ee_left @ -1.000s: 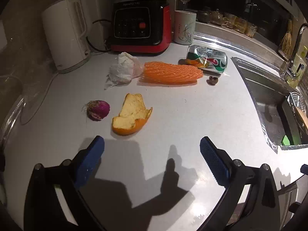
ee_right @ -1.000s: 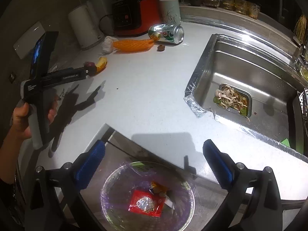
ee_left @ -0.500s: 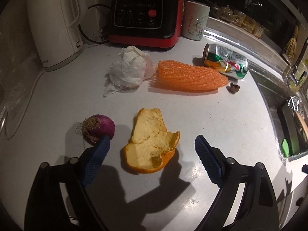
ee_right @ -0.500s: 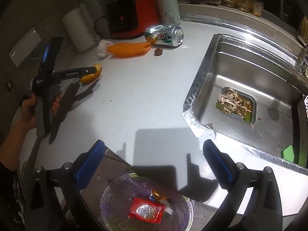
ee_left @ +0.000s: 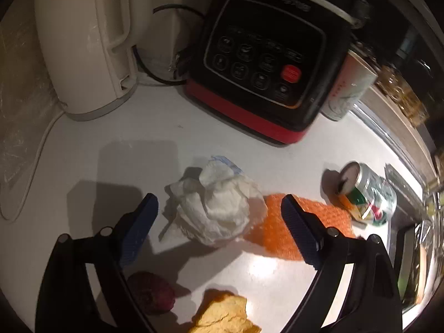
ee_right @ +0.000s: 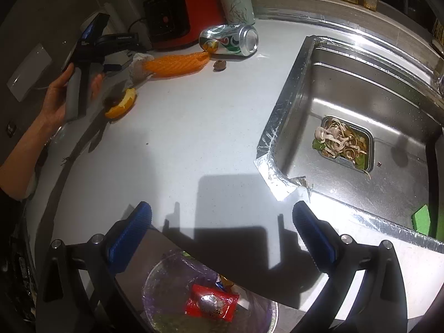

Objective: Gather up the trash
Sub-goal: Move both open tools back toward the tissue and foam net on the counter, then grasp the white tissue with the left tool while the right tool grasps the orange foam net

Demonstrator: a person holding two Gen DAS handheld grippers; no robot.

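A crumpled white tissue (ee_left: 216,211) lies on the white counter between the blue pads of my left gripper (ee_left: 219,198), which stands open around it without touching. To its right are an orange foam net (ee_left: 327,216) and a crushed can (ee_left: 366,194). An orange peel (ee_left: 224,316) and a purple onion piece (ee_left: 151,294) lie nearer the camera. My right gripper (ee_right: 221,206) hangs open and empty over the counter's edge, above a lined bin (ee_right: 155,277) that holds a red wrapper (ee_right: 212,302).
A white kettle (ee_left: 80,47), a black and red appliance (ee_left: 266,63) and a cup (ee_left: 349,86) stand behind the trash. The steel sink (ee_right: 360,83) with a strainer of scraps is at the right. A hand (ee_right: 58,100) holds the left tool.
My left gripper has travelled away over the counter, past the peel and the onion piece, and now straddles the tissue with slightly narrower jaws. The right gripper has barely shifted.
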